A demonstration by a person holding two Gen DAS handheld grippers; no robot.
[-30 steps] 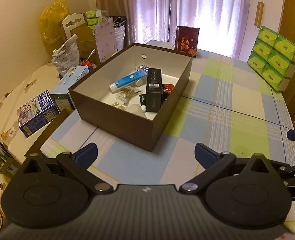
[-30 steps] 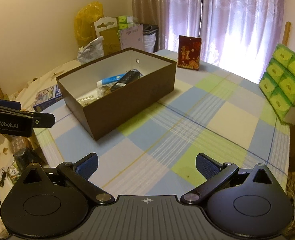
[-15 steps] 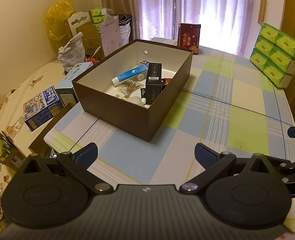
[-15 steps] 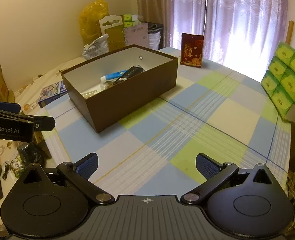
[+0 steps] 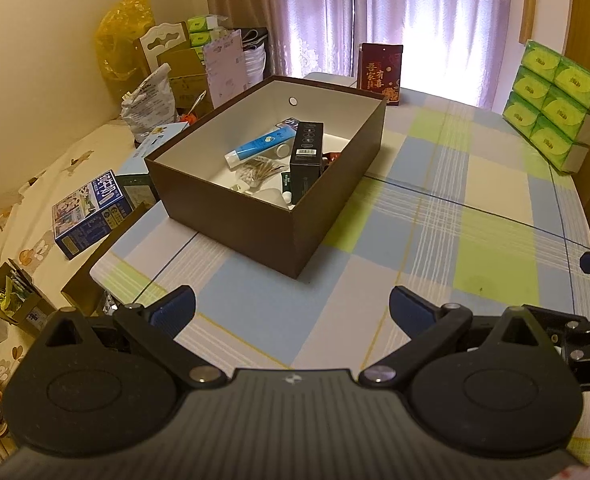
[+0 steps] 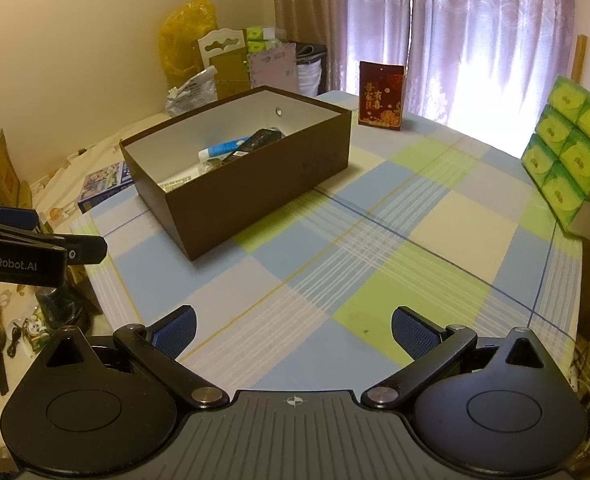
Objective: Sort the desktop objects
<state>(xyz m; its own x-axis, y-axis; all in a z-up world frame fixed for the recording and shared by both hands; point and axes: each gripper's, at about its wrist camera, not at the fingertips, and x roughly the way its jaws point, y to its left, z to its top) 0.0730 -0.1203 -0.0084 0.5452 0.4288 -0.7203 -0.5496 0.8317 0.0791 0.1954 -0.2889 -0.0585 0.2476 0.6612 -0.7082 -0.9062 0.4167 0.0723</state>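
Note:
A brown box (image 5: 255,224) (image 6: 255,192) stands on the checked tablecloth. Inside it lie a blue tube (image 5: 261,144) (image 6: 223,148), a black carton (image 5: 306,156) (image 6: 257,142), a bundle of cotton swabs (image 5: 257,170) and other small items. My left gripper (image 5: 293,312) hovers open and empty above the table's near edge, well short of the box. My right gripper (image 6: 293,330) is open and empty too, over the cloth to the right of the box. The left gripper's body (image 6: 23,256) shows at the left in the right wrist view.
A red packet (image 5: 379,72) (image 6: 381,96) stands at the table's far edge. Stacked green tissue packs (image 5: 555,108) (image 6: 571,160) sit at the right edge. Left of the table, lower down, lie a blue printed box (image 5: 91,212), bags and cartons.
Both grippers have drawn back and up from the box, which now looks smaller and farther. Both stay open and empty.

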